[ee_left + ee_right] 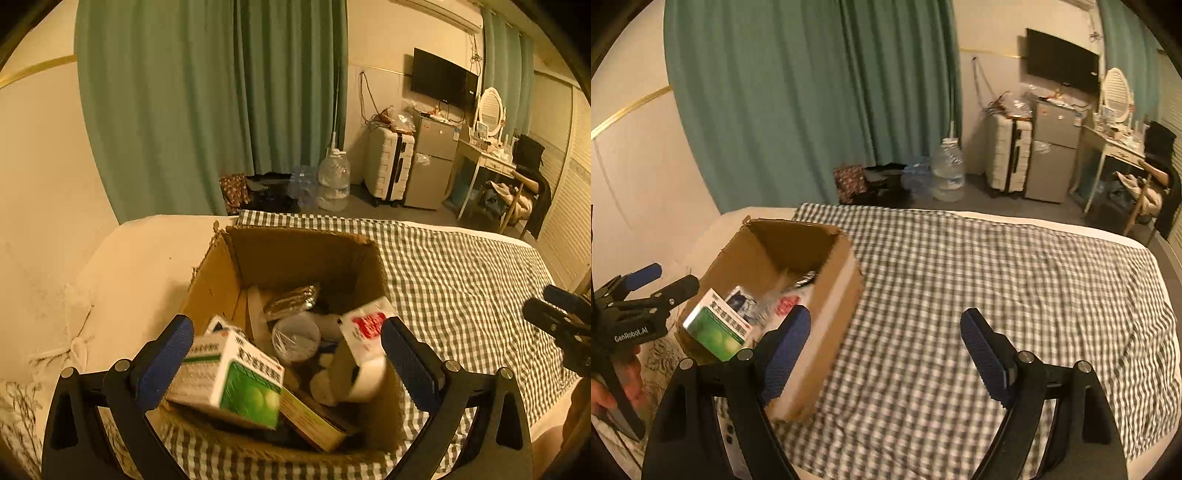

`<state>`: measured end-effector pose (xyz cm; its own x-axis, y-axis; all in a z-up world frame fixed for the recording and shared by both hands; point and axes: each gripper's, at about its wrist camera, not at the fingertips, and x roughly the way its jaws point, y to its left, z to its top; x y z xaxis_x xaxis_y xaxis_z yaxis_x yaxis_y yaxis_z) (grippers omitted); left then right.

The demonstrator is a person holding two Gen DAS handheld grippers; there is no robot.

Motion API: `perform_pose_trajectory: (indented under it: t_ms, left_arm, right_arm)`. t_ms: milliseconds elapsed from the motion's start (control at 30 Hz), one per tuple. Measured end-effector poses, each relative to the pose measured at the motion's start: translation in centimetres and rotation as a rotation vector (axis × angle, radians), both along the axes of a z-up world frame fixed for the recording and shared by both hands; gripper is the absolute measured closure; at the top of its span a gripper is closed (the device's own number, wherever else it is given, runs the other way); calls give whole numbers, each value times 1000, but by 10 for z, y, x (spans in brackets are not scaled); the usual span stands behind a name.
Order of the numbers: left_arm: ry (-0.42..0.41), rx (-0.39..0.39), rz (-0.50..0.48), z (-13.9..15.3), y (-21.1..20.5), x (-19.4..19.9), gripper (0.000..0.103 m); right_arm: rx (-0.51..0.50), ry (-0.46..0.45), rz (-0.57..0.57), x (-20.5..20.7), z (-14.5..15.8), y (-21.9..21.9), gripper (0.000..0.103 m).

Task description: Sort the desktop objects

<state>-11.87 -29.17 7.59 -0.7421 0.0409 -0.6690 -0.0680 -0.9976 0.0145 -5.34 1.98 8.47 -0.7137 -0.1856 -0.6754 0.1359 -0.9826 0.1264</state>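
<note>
An open cardboard box [295,254] stands on a checked cloth [461,280] on a bed. It holds several items: a white and green medicine carton [229,376] lying on top at the near side, a clear plastic cup [295,338], a white packet with a red label [365,328], a dark foil packet [291,301]. My left gripper [286,354] is open, its blue pads either side of the box's near part, the carton just by the left pad. My right gripper [884,347] is open and empty, above the cloth to the right of the box [820,295]. The carton [718,326] shows there too.
A cream bed sheet [140,266] lies left of the box. Beyond the bed are green curtains [207,103], water bottles [332,177], a white suitcase [388,166], a small fridge [432,158] and a dressing table [487,155]. The checked cloth [997,280] stretches to the right.
</note>
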Motion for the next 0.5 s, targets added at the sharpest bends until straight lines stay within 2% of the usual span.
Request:
perform_pose_trajectory:
  t_ms: [67,200,267,300,500]
  left_arm:
    - [0,8,-4,-6,8,12,0]
    - [-9,26,26,-30,25,40,0]
    - [-1,63,40,-43,32,52,0]
    - [0,76,36,-49,34,57,0]
    - [10,133,28,-75,51,87,0]
  right_arm:
    - [-19,-2,-21,13,-5,12,16]
    - [-53,-27,-62,38,-25,31,7]
    - [-59,-20,-75,56,-36,37,0]
    - [-59,-18,-76,62,-40,38,0]
    - [34,-57,-49,84,-69,31,1]
